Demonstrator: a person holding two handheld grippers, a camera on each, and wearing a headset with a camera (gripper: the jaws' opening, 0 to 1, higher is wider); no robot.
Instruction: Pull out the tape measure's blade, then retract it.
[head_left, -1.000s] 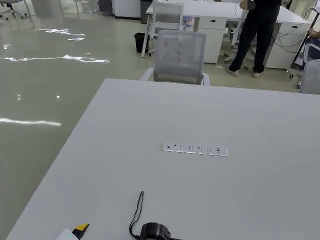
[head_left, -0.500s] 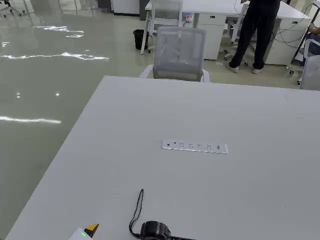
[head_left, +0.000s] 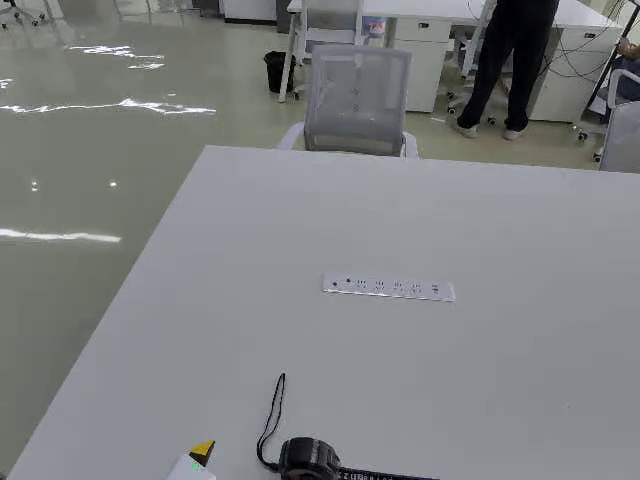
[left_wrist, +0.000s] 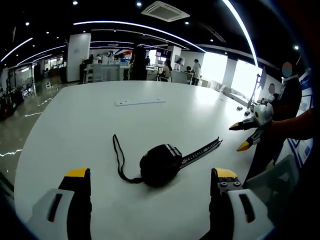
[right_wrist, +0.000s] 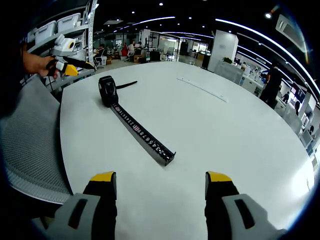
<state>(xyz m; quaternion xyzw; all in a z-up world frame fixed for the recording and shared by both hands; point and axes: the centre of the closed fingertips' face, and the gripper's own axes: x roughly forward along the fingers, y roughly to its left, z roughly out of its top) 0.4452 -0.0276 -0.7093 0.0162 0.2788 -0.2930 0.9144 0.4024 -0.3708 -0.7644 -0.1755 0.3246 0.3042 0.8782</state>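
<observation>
Left gripper view has the tape measure case (left_wrist: 160, 165) lying on the surface (left_wrist: 75, 125) just ahead of the left gripper (left_wrist: 151, 173), jaws wide and empty, its blade (right_wrist: 142, 134) stretching toward the right gripper (right_wrist: 161, 176), equally open and empty.

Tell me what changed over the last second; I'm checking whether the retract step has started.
The left gripper has slid right along the bottom edge of the head view, nearer the tape measure. Nothing was taken hold of or let go. The tape measure, its strap and the power strip lie where they were on the table; the slight overall shift is the camera's.
</observation>
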